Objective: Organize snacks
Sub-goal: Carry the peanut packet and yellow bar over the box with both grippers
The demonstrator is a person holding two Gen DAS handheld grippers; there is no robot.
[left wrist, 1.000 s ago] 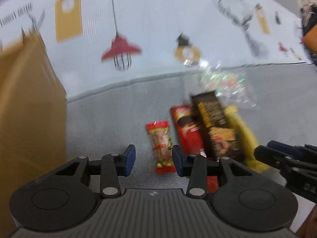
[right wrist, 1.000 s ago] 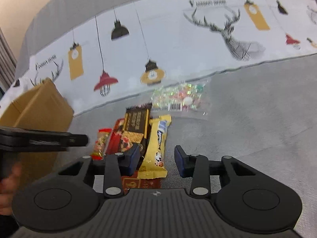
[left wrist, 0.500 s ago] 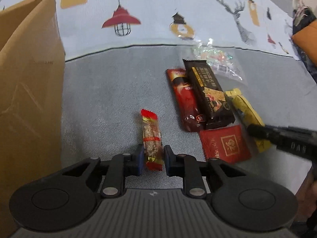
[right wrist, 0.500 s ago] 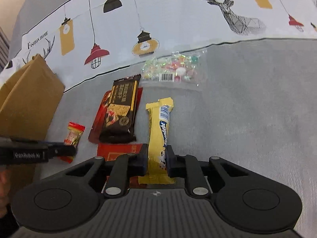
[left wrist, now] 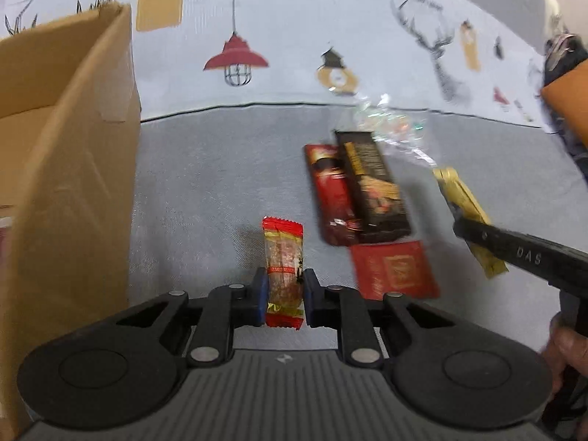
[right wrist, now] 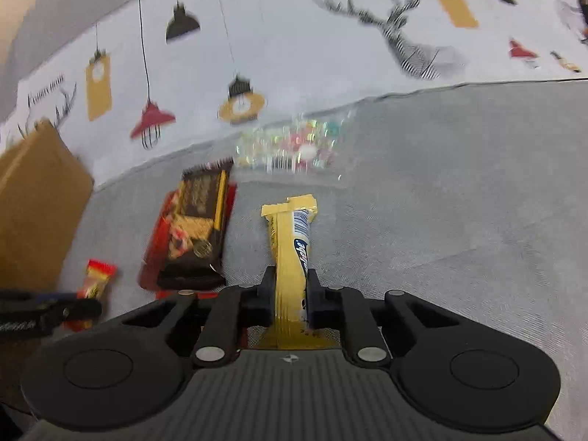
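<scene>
My left gripper (left wrist: 283, 296) is shut on a small red snack bar (left wrist: 283, 257) and holds it just above the grey cloth. My right gripper (right wrist: 291, 294) is shut on a long yellow wafer bar (right wrist: 292, 242), lifted off the cloth; it also shows in the left wrist view (left wrist: 466, 217). A dark brown chocolate bar (left wrist: 371, 187) lies on a red bar (left wrist: 327, 191), with a flat red packet (left wrist: 395, 270) in front. A clear bag of candies (right wrist: 294, 147) lies behind them.
An open cardboard box (left wrist: 62, 169) stands at the left on the cloth. The printed white cloth with lamps and deer (left wrist: 294, 36) rises behind. Grey cloth (right wrist: 459, 202) stretches to the right.
Both grippers closed on their bars and have lifted them: the left with the small red bar, the right with the yellow bar. The views have tilted upward.
</scene>
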